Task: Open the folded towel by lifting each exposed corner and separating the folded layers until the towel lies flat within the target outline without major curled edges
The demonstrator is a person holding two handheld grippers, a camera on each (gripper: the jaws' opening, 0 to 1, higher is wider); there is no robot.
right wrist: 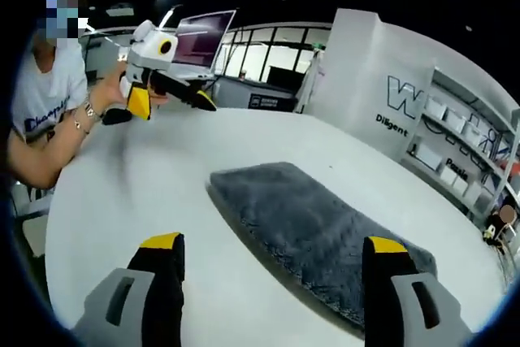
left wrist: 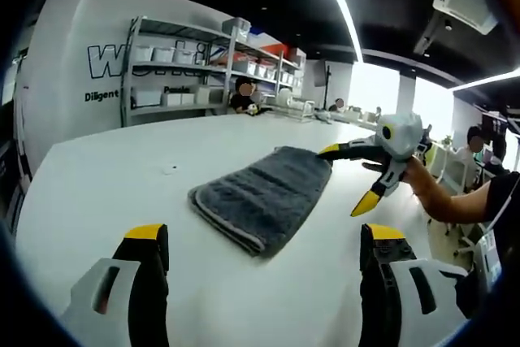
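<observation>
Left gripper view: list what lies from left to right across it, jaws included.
Shelving rack against the wall → left gripper's own left jaw, yellow-tipped → folded grey towel on the white table → right gripper, jaws open, by the towel's far corner → a person's hand.

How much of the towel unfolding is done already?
Nothing looks done yet: the grey towel lies folded in layers on the white table. In hand now: the right gripper, jaws open, is at the towel's far corner, seemingly about to grab it. The left gripper, also open, hangs above the table away from the towel. Left: lifting every corner, separating the layers, flattening.
</observation>
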